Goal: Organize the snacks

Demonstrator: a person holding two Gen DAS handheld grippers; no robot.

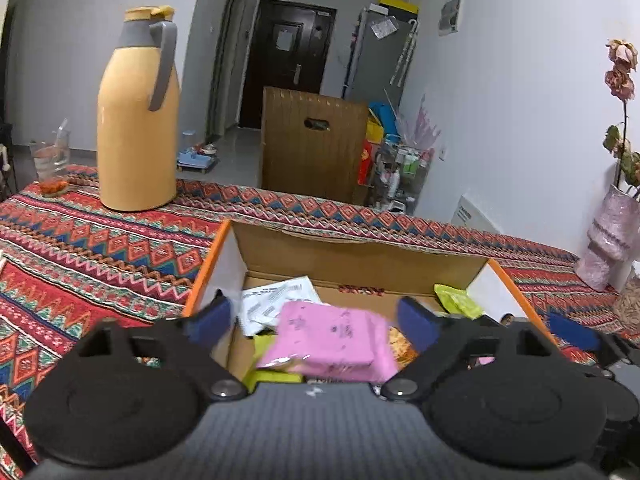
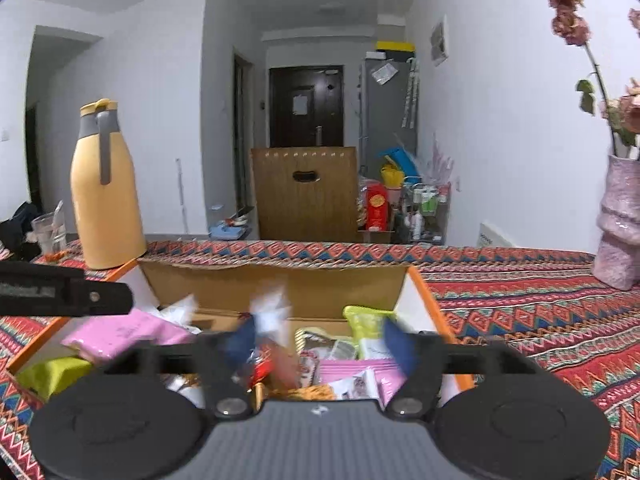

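Left hand-held gripper [image 1: 316, 320] hangs over the cardboard box [image 1: 360, 256] at lower centre, fingers spread wide above a pink snack packet [image 1: 332, 340] lying inside. Right hand-held gripper [image 2: 320, 340] is spread too, over blurred wrappers; yellow thermos [image 2: 106, 196] stands upper left on the surface [image 2: 520, 300].

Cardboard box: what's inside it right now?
The cardboard box holds a pink packet, a green packet, a white leaflet and mixed wrappers. Whatever lies beneath the pile is covered.
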